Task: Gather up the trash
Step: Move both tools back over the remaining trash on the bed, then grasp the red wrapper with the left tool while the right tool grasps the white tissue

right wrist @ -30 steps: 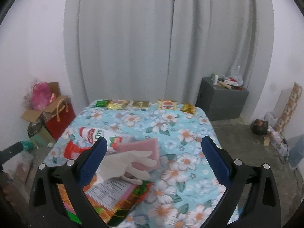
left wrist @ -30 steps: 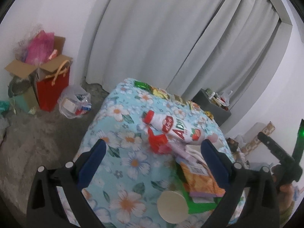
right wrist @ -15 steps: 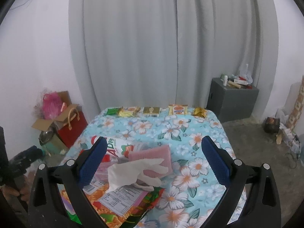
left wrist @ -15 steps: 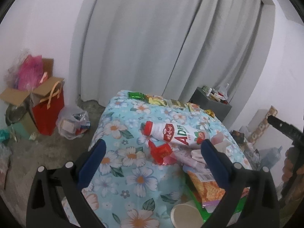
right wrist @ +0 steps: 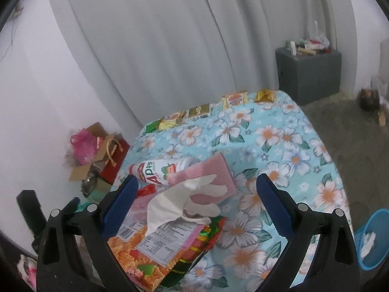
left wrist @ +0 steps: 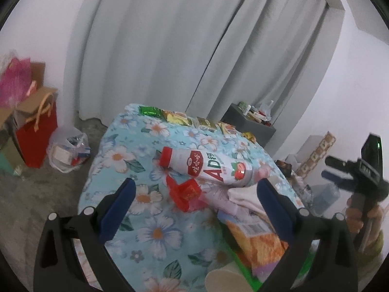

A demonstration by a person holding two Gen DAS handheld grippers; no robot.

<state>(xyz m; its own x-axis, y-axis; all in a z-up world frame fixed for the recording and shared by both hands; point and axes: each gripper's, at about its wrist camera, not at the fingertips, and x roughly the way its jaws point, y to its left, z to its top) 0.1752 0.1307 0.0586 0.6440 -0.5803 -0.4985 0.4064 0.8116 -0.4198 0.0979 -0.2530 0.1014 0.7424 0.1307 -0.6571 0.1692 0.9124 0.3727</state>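
A pile of trash lies on the floral-clothed table point(left wrist: 150, 233): a white bottle with a red cap point(left wrist: 206, 168), a red wrapper point(left wrist: 186, 192), an orange snack bag point(left wrist: 262, 241) and a paper cup point(left wrist: 226, 281). My left gripper point(left wrist: 194, 202) is open and empty, hovering above the red wrapper. In the right wrist view my right gripper point(right wrist: 195, 198) is open and empty above a white glove point(right wrist: 187, 203), a pink cloth point(right wrist: 209, 175), the bottle point(right wrist: 160, 171) and the snack bag point(right wrist: 160, 248). The right gripper also shows in the left wrist view point(left wrist: 359, 177).
A row of small snack packets point(right wrist: 201, 110) lines the table's far edge. A blue basket point(right wrist: 373, 239) stands on the floor at the right. A red bag point(left wrist: 36, 131), boxes and a plastic bag point(left wrist: 68, 150) sit at the left wall. A grey cabinet point(right wrist: 308, 73) stands by the curtain.
Both grippers have tilted and shifted over the pile; the left view now looks lower and closer at the bottle and red wrapper. Both stay open and empty.
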